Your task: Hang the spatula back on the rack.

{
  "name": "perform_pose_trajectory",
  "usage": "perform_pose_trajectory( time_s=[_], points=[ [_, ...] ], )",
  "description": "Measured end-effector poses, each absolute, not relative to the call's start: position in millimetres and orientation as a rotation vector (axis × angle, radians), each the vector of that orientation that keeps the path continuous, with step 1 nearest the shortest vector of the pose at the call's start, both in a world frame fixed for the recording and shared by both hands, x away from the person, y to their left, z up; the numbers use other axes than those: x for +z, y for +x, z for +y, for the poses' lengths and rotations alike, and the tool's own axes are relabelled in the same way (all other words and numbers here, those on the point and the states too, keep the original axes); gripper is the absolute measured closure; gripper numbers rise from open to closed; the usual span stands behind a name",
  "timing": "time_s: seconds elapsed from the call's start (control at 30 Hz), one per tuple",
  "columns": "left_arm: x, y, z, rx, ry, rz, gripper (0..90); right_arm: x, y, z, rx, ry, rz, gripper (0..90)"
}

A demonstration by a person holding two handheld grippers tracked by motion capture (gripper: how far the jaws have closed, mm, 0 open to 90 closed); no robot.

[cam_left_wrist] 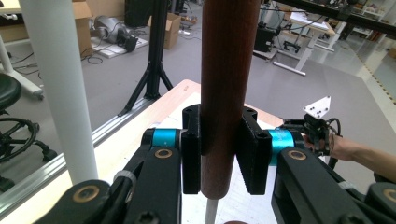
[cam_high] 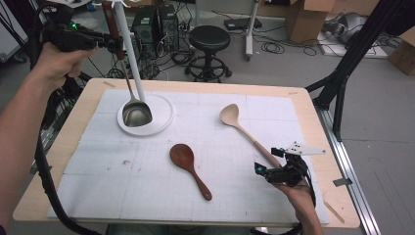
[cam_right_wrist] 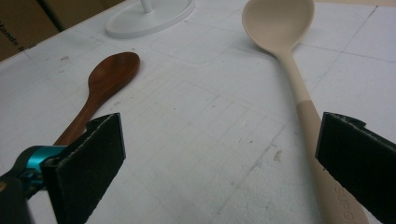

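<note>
The left gripper (cam_left_wrist: 223,154) is clamped on the dark brown wooden handle of a metal ladle (cam_high: 135,111) – pads pressed flat on both sides of the handle, which stands near upright between the fingers (cam_left_wrist: 191,156). From the high view the ladle hangs below the grip w/ its bowl down over the round white base of a stand (cam_high: 161,117), just beside the stand's white pole (cam_high: 131,49); can't tell if the bowl touches the base. The right gripper (cam_high: 275,162) sits low at the near right of the white mat (cam_high: 293,127), fingers wide apart & holding nothing. A beige spoon (cam_right_wrist: 285,37) lies w/ its handle running under the right-hand finger; a dark wooden spoon (cam_right_wrist: 109,74) lies w/ its handle end behind the left-hand finger – both flat on the mat.
</note>
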State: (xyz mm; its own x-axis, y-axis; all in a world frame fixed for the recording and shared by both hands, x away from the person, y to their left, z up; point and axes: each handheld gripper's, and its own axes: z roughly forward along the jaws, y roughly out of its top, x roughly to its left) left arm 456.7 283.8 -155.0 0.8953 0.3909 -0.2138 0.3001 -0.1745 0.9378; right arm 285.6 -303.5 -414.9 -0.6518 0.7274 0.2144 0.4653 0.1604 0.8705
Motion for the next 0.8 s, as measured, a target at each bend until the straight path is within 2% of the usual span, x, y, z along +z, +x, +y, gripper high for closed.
perform_pose_trajectory(
  time_s=[0.8],
  points=[
    [-159.7,471.2,287.5,0.080,1.752,0.576,73.1,-415.0,286.0,-300.3,1.510,1.125,2.198,0.8]
  ],
)
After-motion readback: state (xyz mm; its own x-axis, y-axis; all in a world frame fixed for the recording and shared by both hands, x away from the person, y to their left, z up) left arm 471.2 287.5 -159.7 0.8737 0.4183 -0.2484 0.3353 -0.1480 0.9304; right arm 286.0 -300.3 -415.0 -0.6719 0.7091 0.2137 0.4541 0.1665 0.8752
